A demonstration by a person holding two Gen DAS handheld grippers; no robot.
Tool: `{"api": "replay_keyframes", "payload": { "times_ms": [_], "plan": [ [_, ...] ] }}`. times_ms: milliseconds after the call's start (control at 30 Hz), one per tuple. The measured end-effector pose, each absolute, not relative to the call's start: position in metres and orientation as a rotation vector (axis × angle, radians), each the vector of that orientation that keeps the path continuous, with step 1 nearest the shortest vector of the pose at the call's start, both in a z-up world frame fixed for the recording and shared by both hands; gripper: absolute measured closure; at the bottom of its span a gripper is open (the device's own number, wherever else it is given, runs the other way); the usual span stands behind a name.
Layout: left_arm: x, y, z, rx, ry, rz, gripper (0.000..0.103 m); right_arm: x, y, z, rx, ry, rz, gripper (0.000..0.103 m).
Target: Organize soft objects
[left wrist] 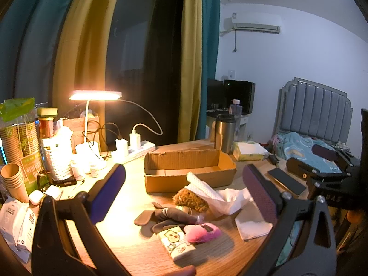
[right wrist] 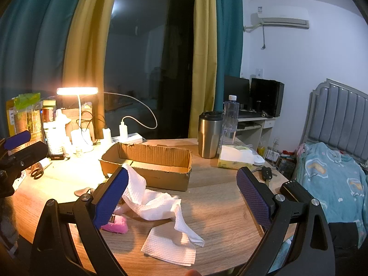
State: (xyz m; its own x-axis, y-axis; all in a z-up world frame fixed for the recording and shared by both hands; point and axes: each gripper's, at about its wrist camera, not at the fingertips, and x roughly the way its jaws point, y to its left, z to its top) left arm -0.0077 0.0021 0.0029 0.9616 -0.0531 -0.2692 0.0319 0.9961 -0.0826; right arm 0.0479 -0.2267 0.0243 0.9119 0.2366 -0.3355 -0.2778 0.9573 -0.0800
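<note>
An open cardboard box [left wrist: 214, 173] [right wrist: 161, 177] lies on the wooden table. In front of it are a brown plush toy [left wrist: 191, 199], a crumpled white paper towel [left wrist: 226, 199] [right wrist: 151, 203], a dark glove [left wrist: 168, 217], a pink plush [left wrist: 202, 232] [right wrist: 116, 226], a tissue pack [left wrist: 176, 243] and a flat white towel sheet [left wrist: 251, 226] [right wrist: 170, 246]. My left gripper [left wrist: 184, 191] is open above the pile. My right gripper [right wrist: 182, 191] is open over the paper towel, holding nothing.
A lit desk lamp [left wrist: 95, 95], power strip [left wrist: 135, 150], paper cups [left wrist: 13, 184] and bottles crowd the left. A steel tumbler [right wrist: 209, 135], water bottle [right wrist: 230, 119], tissue box [right wrist: 234, 157], phone [left wrist: 286, 180] and car key [right wrist: 266, 172] stand right. A bed [right wrist: 333, 179] lies beyond.
</note>
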Motion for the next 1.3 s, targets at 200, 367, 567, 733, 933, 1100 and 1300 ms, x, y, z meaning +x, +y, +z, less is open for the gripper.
{"api": "replay_keyframes", "payload": {
  "times_ms": [200,367,567,733,933,1100,1300],
  "plan": [
    [-0.007,0.002,0.002,-0.079,0.278,-0.043,0.001,0.048,-0.226,0.024,-0.131,0.334,0.265,0.006],
    [-0.006,0.001,0.001,-0.077,0.284,-0.044,0.001,0.048,-0.226,0.023,-0.133,0.333,0.265,0.006],
    [0.002,-0.001,-0.009,-0.062,0.318,-0.041,0.001,0.048,-0.232,0.019,-0.130,0.346,0.268,0.006],
    [0.013,-0.003,-0.030,-0.052,0.378,-0.035,0.001,0.056,-0.239,0.003,-0.127,0.389,0.272,0.006],
    [0.029,-0.005,-0.059,-0.043,0.462,-0.044,0.001,0.075,-0.245,-0.020,-0.134,0.457,0.267,0.006],
    [0.039,-0.008,-0.081,-0.037,0.534,-0.047,0.001,0.084,-0.249,-0.038,-0.130,0.514,0.268,0.006],
    [0.052,-0.016,-0.097,-0.017,0.595,-0.061,0.001,0.094,-0.248,-0.060,-0.129,0.573,0.283,0.006]
  ]
}}
